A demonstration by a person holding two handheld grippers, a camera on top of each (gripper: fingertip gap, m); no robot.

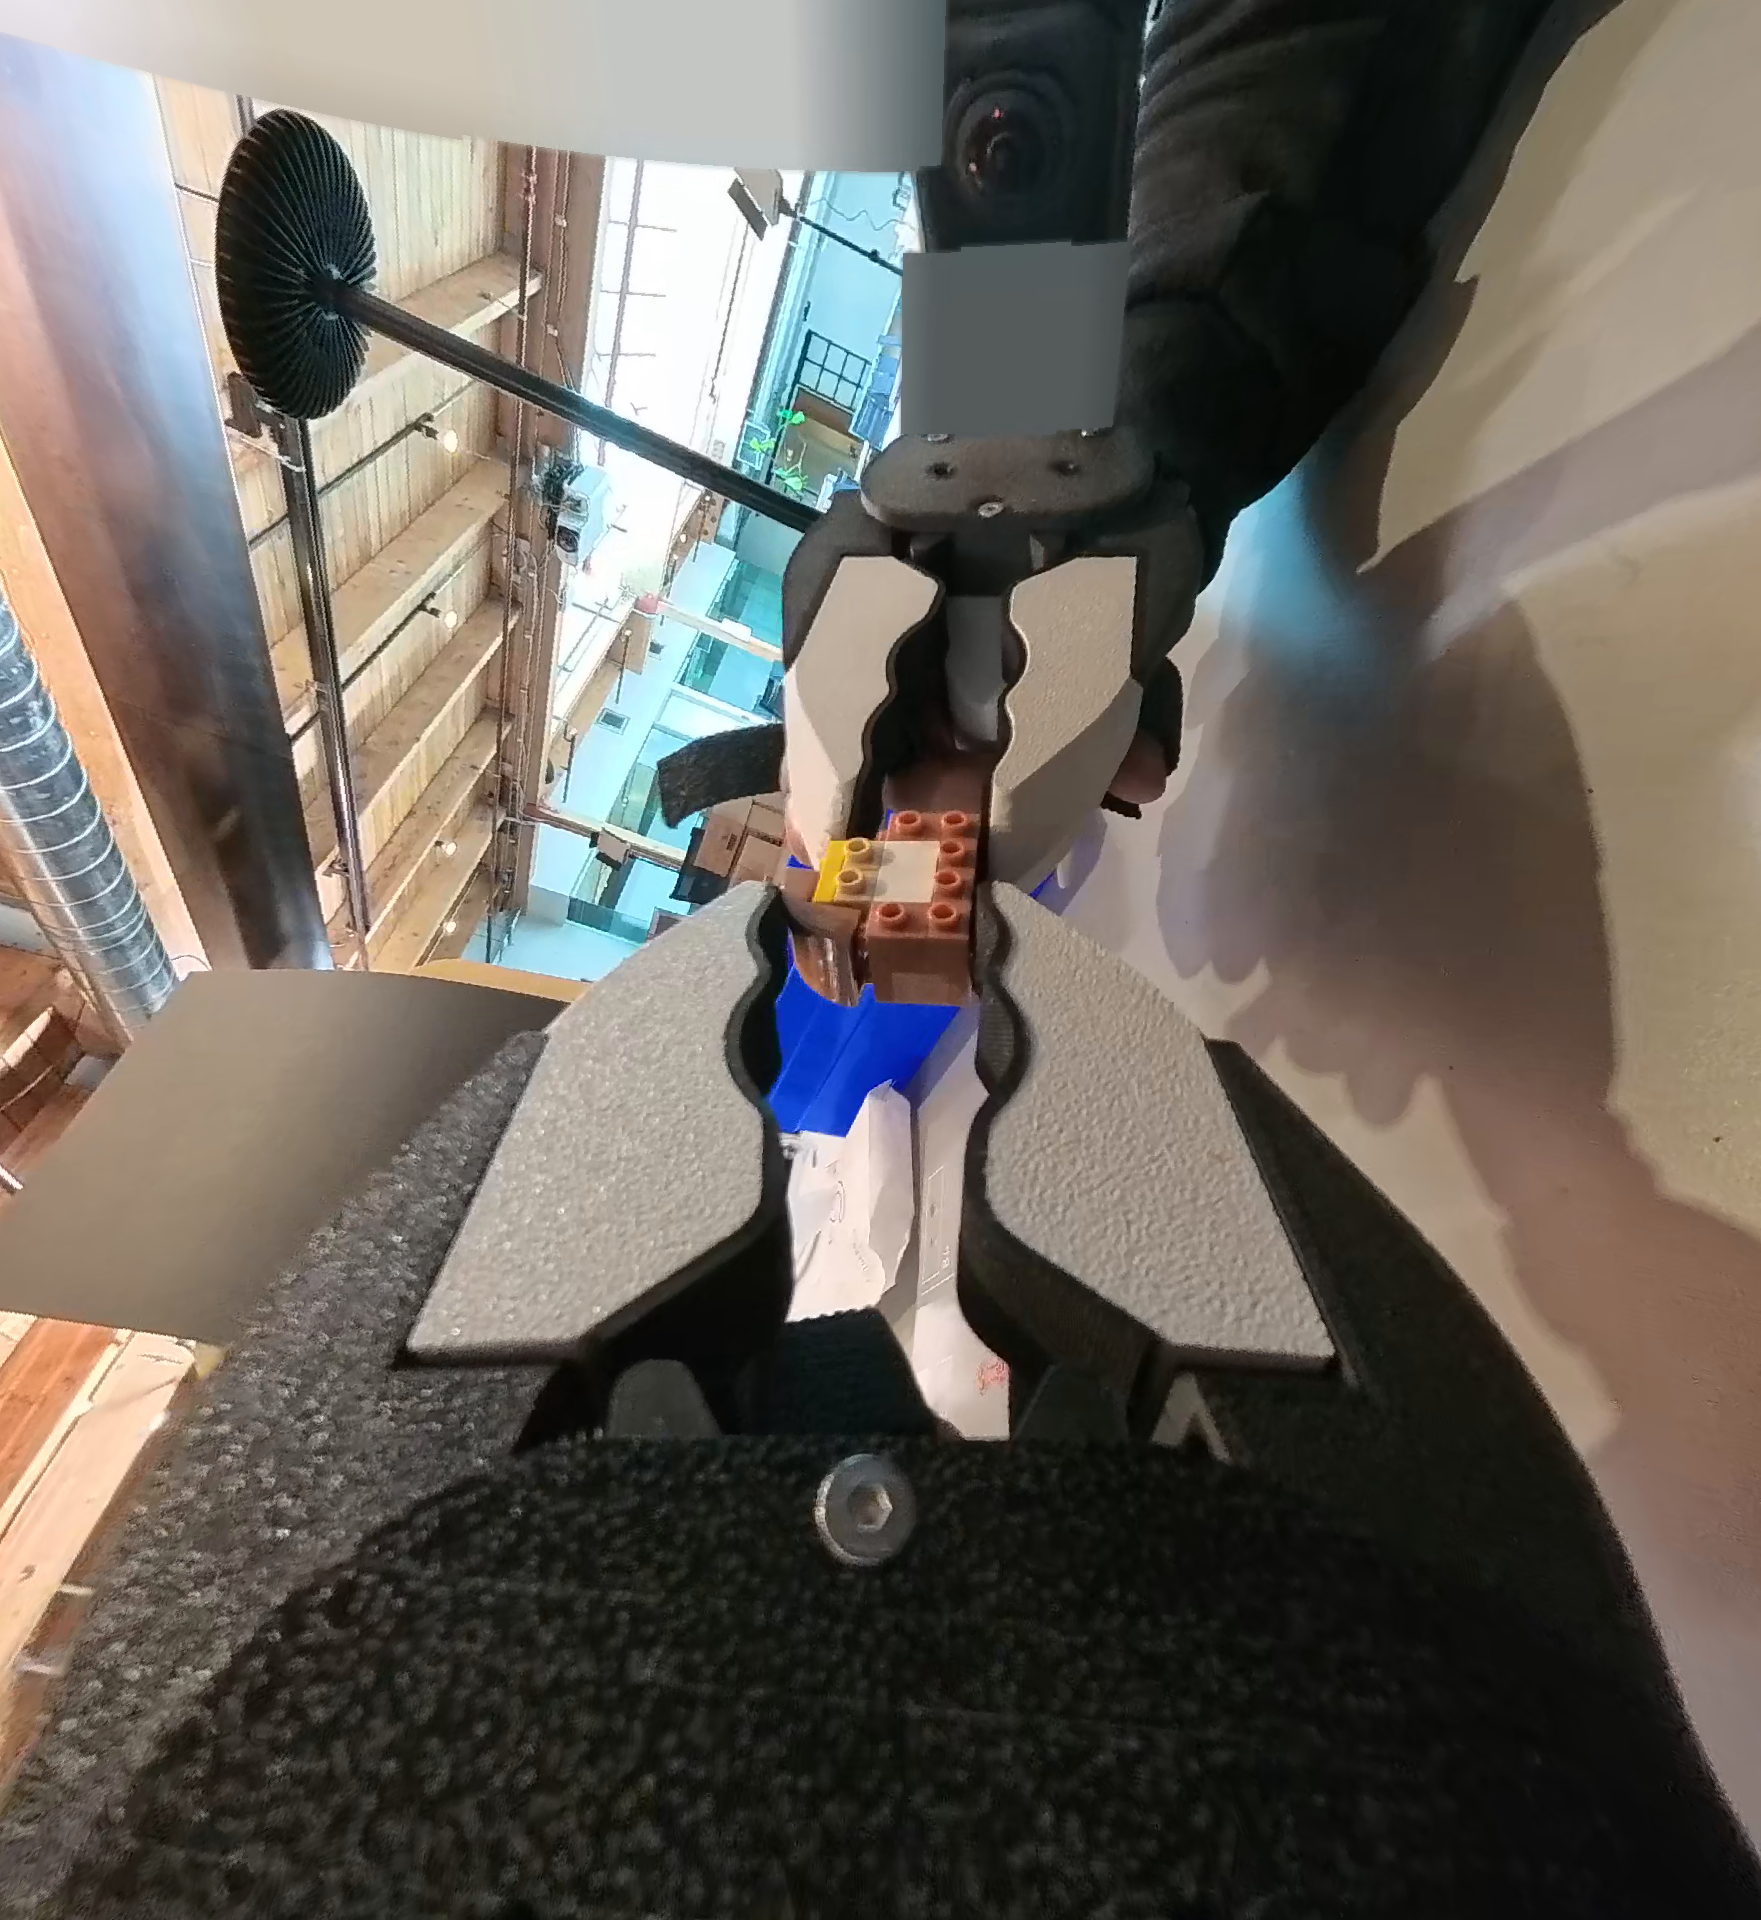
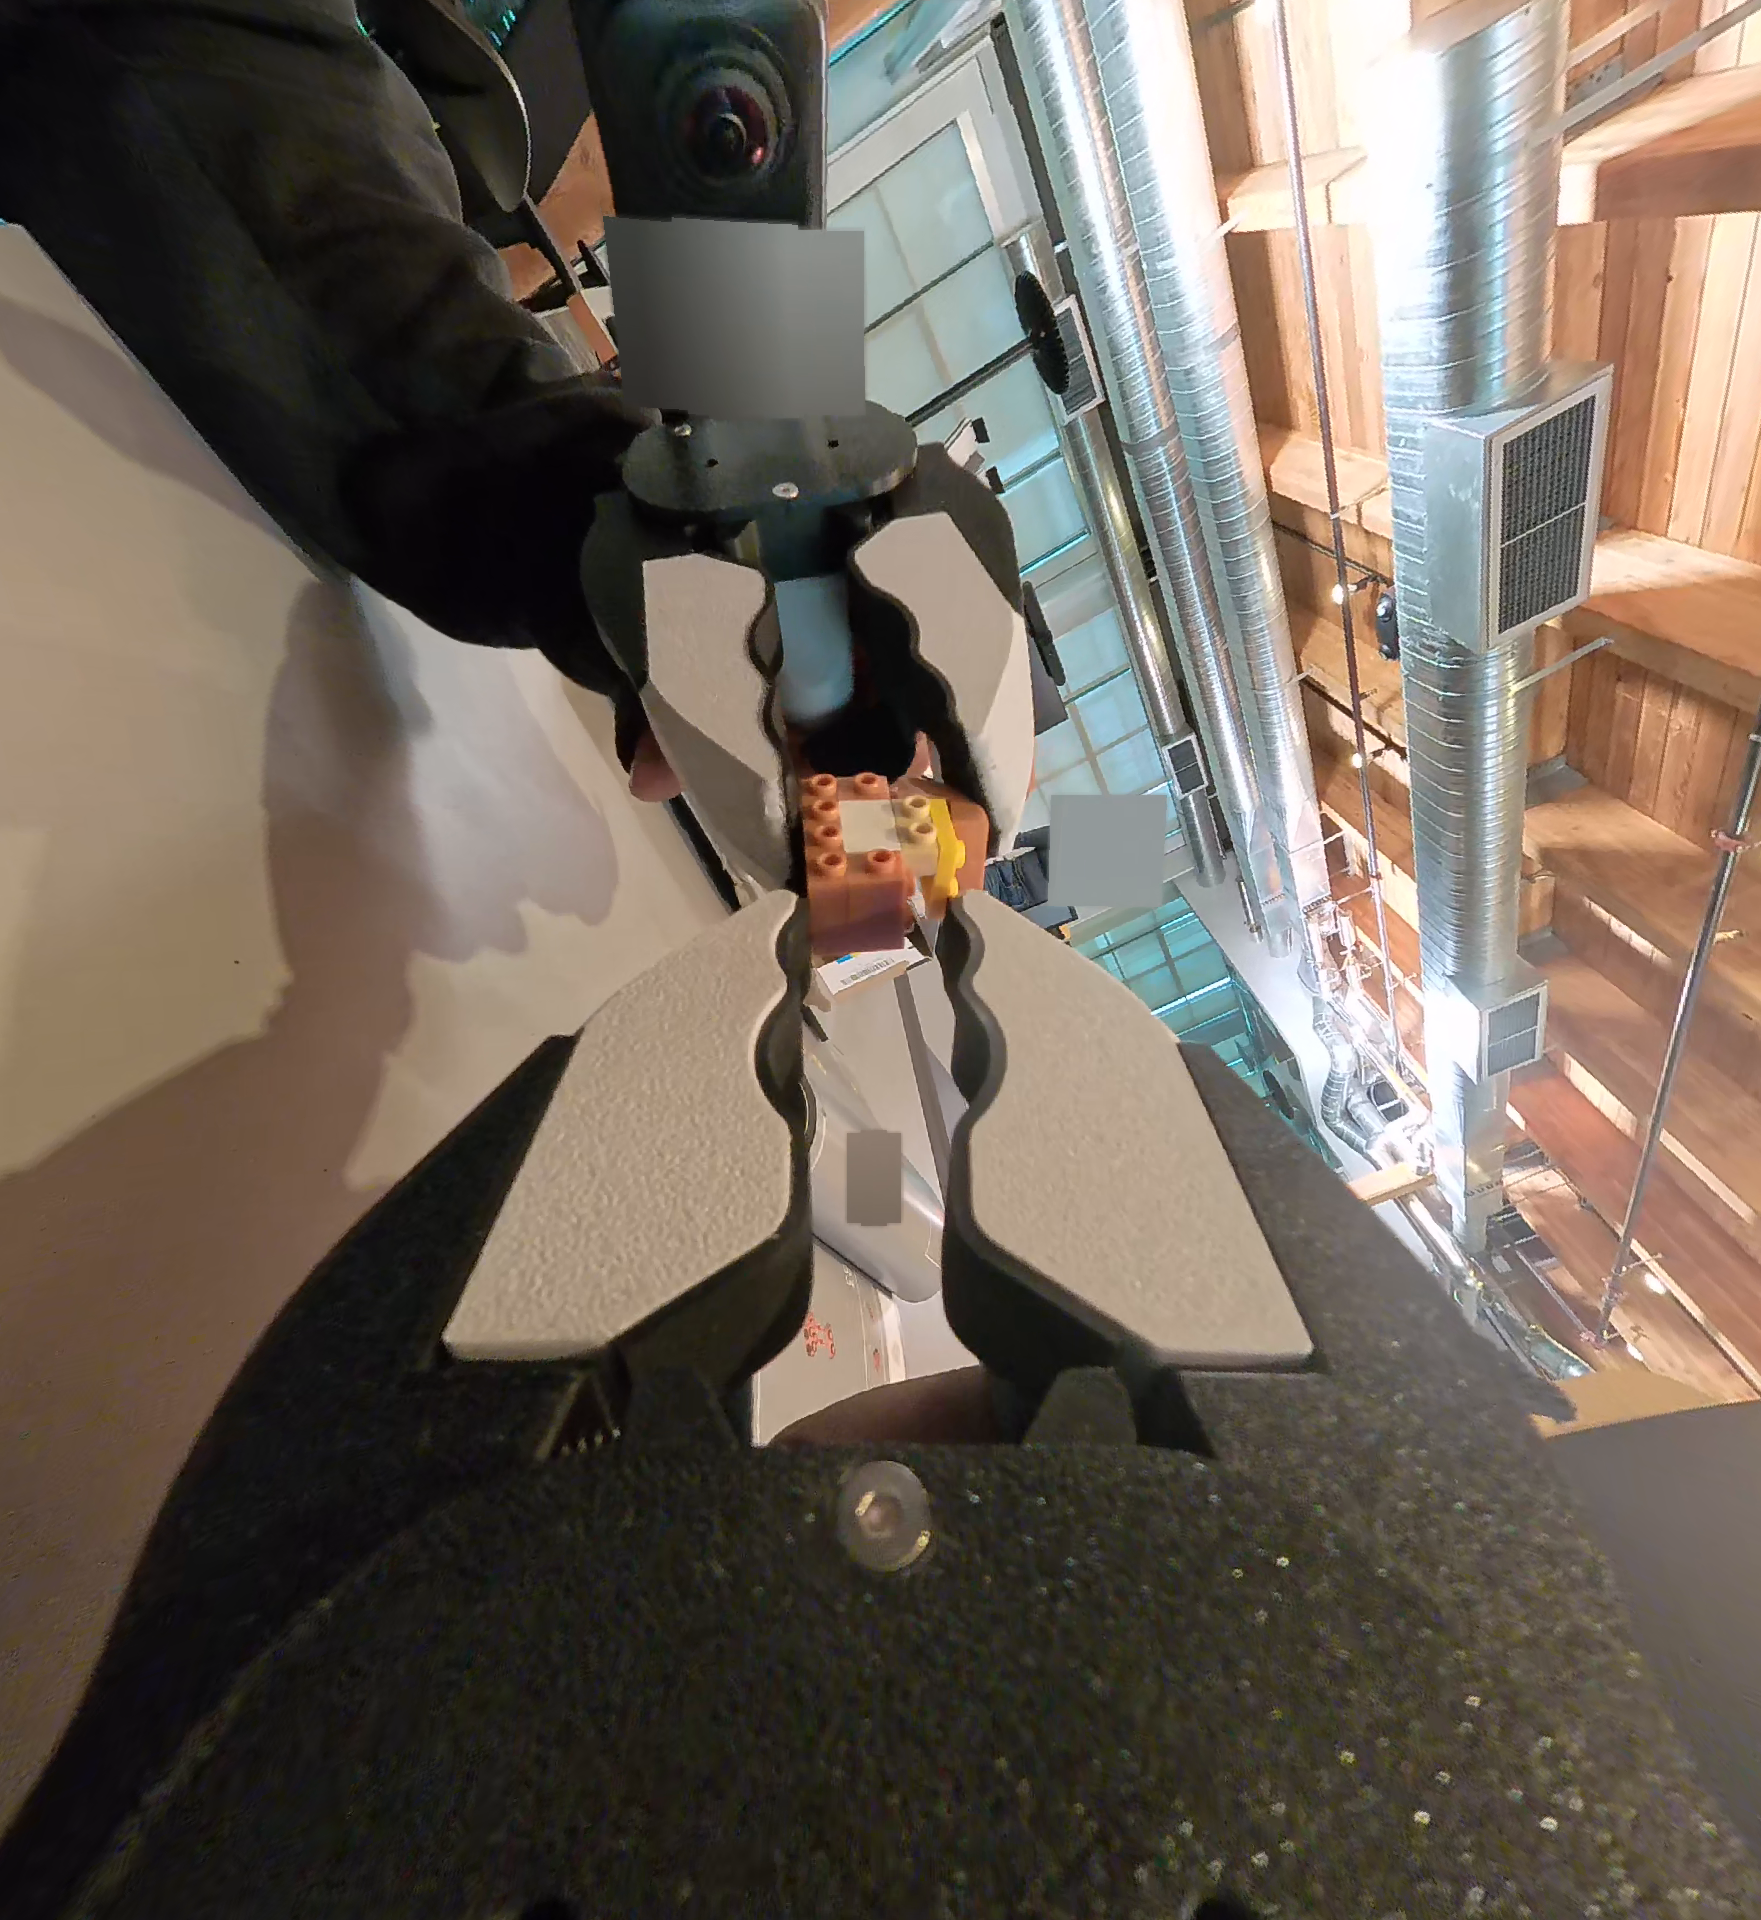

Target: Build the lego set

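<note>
Two grippers meet nose to nose on one brick model point(image 1: 917, 894), held in the air beside a white wall point(image 1: 1478, 727). We see the left gripper point(image 1: 881, 920) and right gripper point(image 2: 871, 904) each clamped on its brown block, likely steadying it from both ends; a yellow plate point(image 2: 949, 868) sticks out sideways.

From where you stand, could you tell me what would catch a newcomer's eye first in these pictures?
First, the small brick assembly, brown with a tan and yellow piece on top, caught between the two grippers, which meet tip to tip. The left gripper and right gripper face each other across it. Behind, silver ducts run along wooden beams.
</note>
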